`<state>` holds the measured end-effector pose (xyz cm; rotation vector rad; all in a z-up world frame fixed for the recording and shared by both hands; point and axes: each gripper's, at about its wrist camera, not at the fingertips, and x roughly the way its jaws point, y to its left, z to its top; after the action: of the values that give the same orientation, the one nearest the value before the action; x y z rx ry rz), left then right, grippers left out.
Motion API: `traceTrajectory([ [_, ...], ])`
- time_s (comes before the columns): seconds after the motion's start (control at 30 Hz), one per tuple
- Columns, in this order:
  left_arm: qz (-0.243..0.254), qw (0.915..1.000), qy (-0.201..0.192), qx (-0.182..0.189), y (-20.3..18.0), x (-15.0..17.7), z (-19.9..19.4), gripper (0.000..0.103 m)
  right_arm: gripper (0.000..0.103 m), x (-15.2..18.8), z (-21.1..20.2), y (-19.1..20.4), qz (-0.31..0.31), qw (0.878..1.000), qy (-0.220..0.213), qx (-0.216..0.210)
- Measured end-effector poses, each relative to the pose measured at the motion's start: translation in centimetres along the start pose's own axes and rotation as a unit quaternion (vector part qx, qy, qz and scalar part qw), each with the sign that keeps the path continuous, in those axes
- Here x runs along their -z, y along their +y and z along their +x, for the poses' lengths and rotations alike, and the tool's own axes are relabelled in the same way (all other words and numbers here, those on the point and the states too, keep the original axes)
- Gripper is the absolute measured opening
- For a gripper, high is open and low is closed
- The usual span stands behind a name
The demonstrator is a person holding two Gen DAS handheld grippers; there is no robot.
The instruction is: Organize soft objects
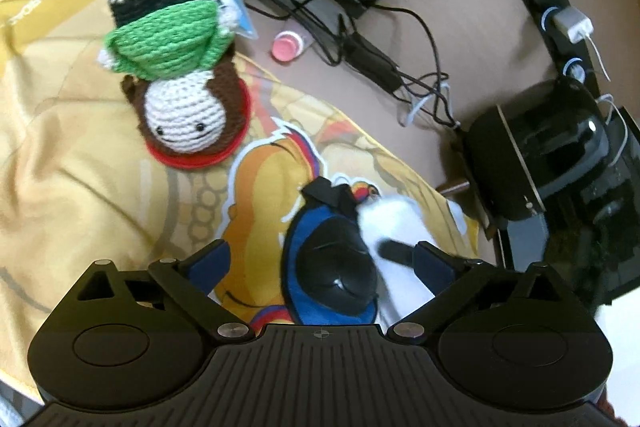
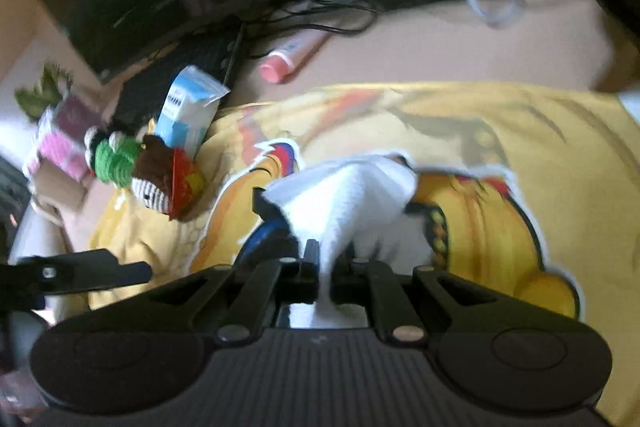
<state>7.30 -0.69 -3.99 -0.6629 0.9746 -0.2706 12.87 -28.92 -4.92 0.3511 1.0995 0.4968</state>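
Lower centre, the right gripper (image 2: 326, 267) pinches one white cloth (image 2: 352, 195); the left gripper (image 1: 320, 259) gapes empty; one doll (image 1: 176, 67) upper left.

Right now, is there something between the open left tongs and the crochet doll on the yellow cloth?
Partly. The blue and black pouch lies directly ahead between the fingers of the left tongs, with the white cloth beside it. The crochet doll lies farther off to the left, with only bare yellow cloth before it.
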Motion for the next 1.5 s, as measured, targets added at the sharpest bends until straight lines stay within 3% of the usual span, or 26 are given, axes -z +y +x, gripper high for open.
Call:
traceTrajectory([
  [0.17, -0.003, 1.0, 0.003, -0.001, -0.2, -0.3, 0.7, 0.101, 0.01, 2.8, -1.4, 2.3, -0.028, 0.998, 0.019, -0.049],
  [0.3, 0.011, 0.9999, 0.011, -0.007, -0.7, -0.4, 1.1, 0.101, 0.01, 4.0, -0.6, 2.6, -0.059, 0.997, 0.038, -0.012],
  [0.43, 0.096, 0.9947, 0.004, -0.037, -2.4, 0.6, 0.8, 0.101, 0.009, 3.7, -1.3, -0.3, -0.017, 0.999, 0.033, 0.009],
  [0.47, 0.128, 0.9905, 0.001, -0.049, -3.1, 1.1, 0.8, 0.101, 0.008, 3.3, -1.5, -0.8, -0.013, 0.999, 0.029, 0.022],
  [0.53, 0.212, 0.9736, -0.006, -0.085, -4.8, 2.6, 1.1, 0.101, 0.008, 2.4, -1.5, -1.3, -0.01, 0.999, 0.02, 0.043],
  [0.6, 0.276, 0.9546, -0.003, -0.113, -6.4, 4.0, 1.9, 0.101, 0.006, 0.9, -1.2, -0.9, -0.014, 0.999, 0.005, 0.035],
  [0.63, 0.286, 0.951, 0.004, -0.116, -6.7, 4.4, 2.4, 0.101, 0.006, 0.1, -1.0, -0.1, -0.019, 1.0, -0.004, 0.02],
  [0.73, 0.287, 0.9507, 0.028, -0.115, -7.2, 4.8, 3.7, 0.101, 0.006, -2.0, 0.5, 3.0, -0.041, 0.998, -0.019, -0.043],
  [0.8, 0.277, 0.9538, 0.041, -0.109, -7.2, 4.7, 4.2, 0.101, 0.006, -2.7, 2.4, 4.5, -0.053, 0.997, -0.006, -0.063],
  [0.93, 0.281, 0.9521, 0.039, -0.115, -7.2, 4.6, 4.0, 0.101, 0.006, -2.7, 4.3, 4.0, -0.066, 0.998, 0.012, -0.021],
  [1.07, 0.282, 0.9505, 0.037, -0.124, -7.0, 4.5, 3.9, 0.101, 0.006, -2.4, 2.7, 0.8, -0.03, 0.999, -0.006, 0.028],
  [1.13, 0.285, 0.9492, 0.04, -0.127, -6.8, 4.5, 3.9, 0.101, 0.006, -1.9, 1.3, 0.3, -0.026, 0.999, -0.009, 0.029],
  [1.23, 0.306, 0.9425, 0.047, -0.126, -6.9, 4.7, 3.6, 0.101, 0.006, -0.7, -0.5, 0.7, -0.024, 1.0, -0.004, -0.008],
  [1.37, 0.353, 0.9262, 0.049, -0.122, -7.4, 5.5, 2.7, 0.101, 0.006, 1.7, -1.1, 2.1, -0.021, 0.997, 0.033, -0.062],
  [1.5, 0.376, 0.9209, 0.058, -0.085, -7.9, 6.2, 2.6, 0.101, 0.006, 3.8, -0.9, 1.4, -0.029, 0.998, 0.055, -0.025],
])
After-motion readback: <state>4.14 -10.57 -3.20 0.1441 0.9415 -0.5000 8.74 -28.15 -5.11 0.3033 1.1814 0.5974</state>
